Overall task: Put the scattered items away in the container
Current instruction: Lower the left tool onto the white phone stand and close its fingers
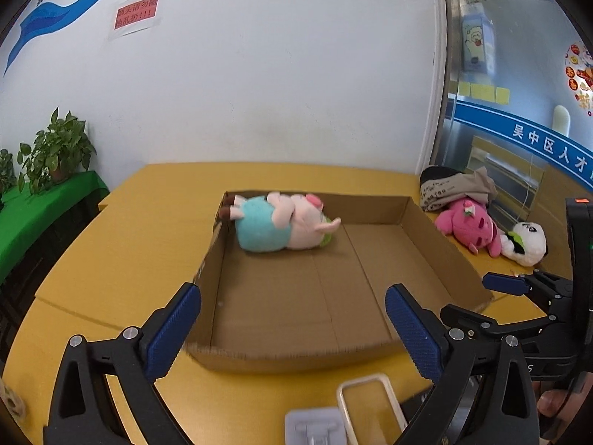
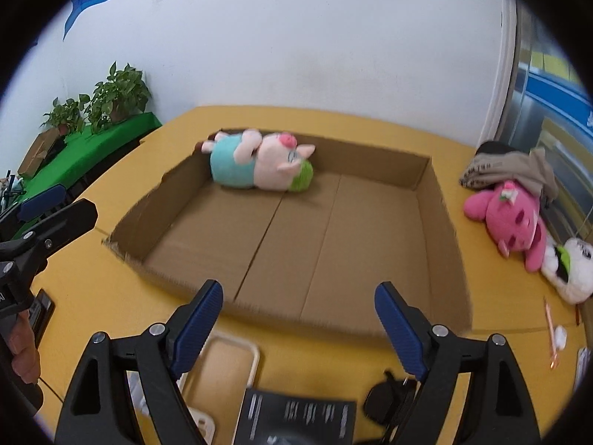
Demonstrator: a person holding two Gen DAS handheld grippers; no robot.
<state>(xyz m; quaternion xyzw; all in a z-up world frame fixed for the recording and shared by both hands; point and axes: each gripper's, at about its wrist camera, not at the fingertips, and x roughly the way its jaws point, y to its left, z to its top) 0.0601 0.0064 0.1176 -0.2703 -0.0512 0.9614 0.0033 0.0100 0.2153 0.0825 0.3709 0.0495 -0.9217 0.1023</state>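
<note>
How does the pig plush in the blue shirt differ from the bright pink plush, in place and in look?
The pig plush lies alone inside the cardboard box, at its far wall; the bright pink plush lies outside on the yellow table, touching a white plush. The pig is pale pink with a blue shirt; the other is vivid pink all over. Both lie down, ungripped.

Yellow table [image 2: 370, 129], bearing a shallow cardboard box [image 2: 441, 222]; right of it, pink plush [image 2: 515, 218], white plush [image 2: 574, 274] and folded cloth [image 2: 493, 170]; nearer, black booklet [image 2: 296, 419].
</note>
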